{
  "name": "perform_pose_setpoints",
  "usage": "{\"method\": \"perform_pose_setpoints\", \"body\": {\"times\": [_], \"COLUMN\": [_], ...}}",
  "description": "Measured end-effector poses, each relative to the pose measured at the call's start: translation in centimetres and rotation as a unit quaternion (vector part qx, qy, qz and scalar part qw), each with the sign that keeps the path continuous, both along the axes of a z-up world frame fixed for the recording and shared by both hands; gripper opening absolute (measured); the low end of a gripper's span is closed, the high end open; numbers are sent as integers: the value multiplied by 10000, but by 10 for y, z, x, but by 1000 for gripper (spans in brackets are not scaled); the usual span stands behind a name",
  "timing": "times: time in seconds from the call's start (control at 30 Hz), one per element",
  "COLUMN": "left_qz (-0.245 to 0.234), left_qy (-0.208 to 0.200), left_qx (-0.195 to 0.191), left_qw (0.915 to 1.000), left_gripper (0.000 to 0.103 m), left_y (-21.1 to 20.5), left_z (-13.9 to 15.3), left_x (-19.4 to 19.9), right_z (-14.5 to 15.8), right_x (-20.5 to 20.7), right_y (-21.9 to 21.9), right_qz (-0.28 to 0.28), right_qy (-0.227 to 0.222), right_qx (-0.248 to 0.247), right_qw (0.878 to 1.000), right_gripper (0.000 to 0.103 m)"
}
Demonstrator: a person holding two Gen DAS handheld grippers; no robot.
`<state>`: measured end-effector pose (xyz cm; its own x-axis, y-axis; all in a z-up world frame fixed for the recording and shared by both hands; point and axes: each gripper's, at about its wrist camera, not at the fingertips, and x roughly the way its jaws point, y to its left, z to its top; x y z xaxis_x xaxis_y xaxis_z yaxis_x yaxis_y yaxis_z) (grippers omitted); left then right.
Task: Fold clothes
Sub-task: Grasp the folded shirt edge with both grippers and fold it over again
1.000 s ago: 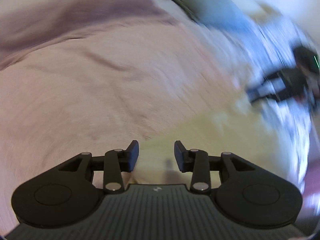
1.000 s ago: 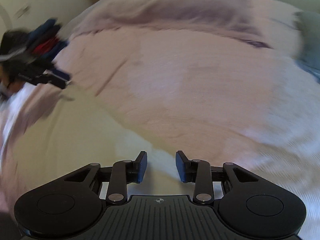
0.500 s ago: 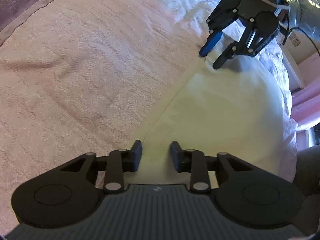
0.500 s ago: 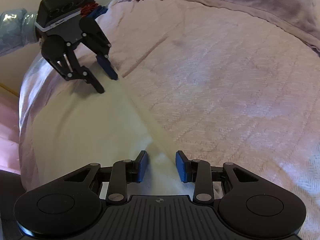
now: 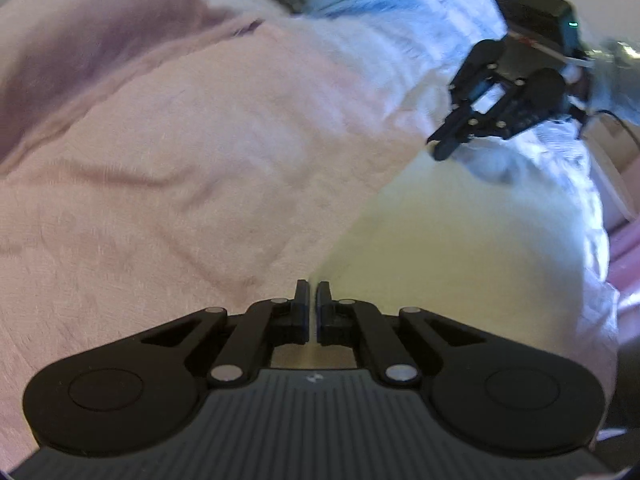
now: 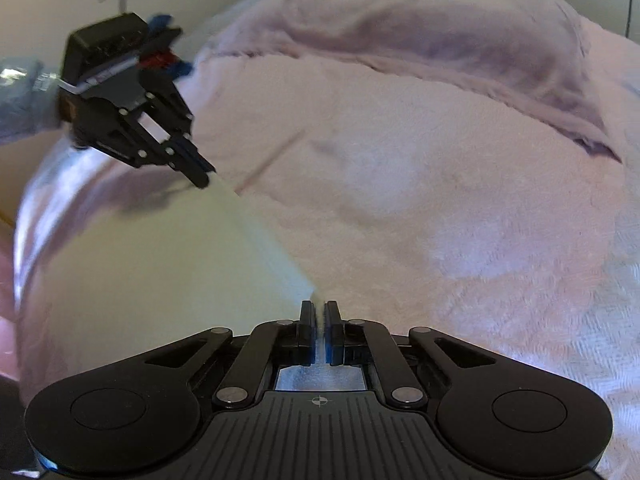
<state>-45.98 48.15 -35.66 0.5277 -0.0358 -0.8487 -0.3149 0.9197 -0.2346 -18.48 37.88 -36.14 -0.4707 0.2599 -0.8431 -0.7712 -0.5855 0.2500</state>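
A: We log the pale cream-yellow cloth garment [image 6: 132, 280] lying flat on the pink textured bedspread [image 6: 400, 200], filling the lower left of the right wrist view and the right half of the left wrist view.

B: Grips? In the lower centre of the left view we see the left hand-held gripper [image 5: 313, 300] clenched on the garment's edge, right where cream meets pink.

A: Agreed. The right hand-held gripper [image 6: 319, 316] has just been closing, and we see a sliver of pale fabric pinched between its jaws. Each unit also shows in the other's view, at the far end of the same straight edge, nipping the cloth there.

B: So we judge the step as grasp complete at both ends of one edge; the fold itself not yet begun.

A: Next move, as we read it: lift both ends together, keep the edge taut, and carry it across to meet the opposite side. Uneven lift would skew the fold.

B: Frames are blurred; the hem detail we cannot make out.
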Motion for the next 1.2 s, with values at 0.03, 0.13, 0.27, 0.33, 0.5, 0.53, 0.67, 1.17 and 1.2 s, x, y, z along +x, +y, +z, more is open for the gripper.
{"method": "perform_pose_setpoints", "body": {"times": [0.03,0.13,0.27,0.33,0.5,0.53,0.67,1.17,1.2], "left_qz": [32,276,1483,2348,4058,4298,4986,4766,4779], "left_qy": [128,376,244,144,-427,-513,-936,-829,-568], "left_qx": [3,60,6,-168,-1310,-1508,-2195,-1573,-1486], "left_qw": [9999,9989,9886,9718,9035,8888,8334,8610,8639], "left_gripper": [2,6,29,25,34,36,46,5,6], "left_y": [-3,-13,-13,-16,-74,-94,-174,-217,-218], "left_z": [-9,-27,-17,-5,28,32,38,10,5], "left_x": [3,8,-18,-47,-144,-160,-195,-174,-169], "right_z": [-6,-25,-15,1,42,45,46,23,17], "right_x": [-4,-19,-13,1,53,63,75,82,75], "right_y": [-1,-4,-19,-34,-115,-137,-212,-242,-239], "right_qz": [-11,-61,-797,-1474,-3174,-3425,-4123,-4684,-4654], "right_qy": [-108,-557,-789,-797,97,312,987,1637,1455], "right_qx": [-70,-195,104,357,-10,-209,-838,-1047,-1159], "right_qw": [9999,9982,9936,9852,9482,9388,9018,8619,8654], "right_gripper": [2,3,45,54,54,54,54,2,2]}}
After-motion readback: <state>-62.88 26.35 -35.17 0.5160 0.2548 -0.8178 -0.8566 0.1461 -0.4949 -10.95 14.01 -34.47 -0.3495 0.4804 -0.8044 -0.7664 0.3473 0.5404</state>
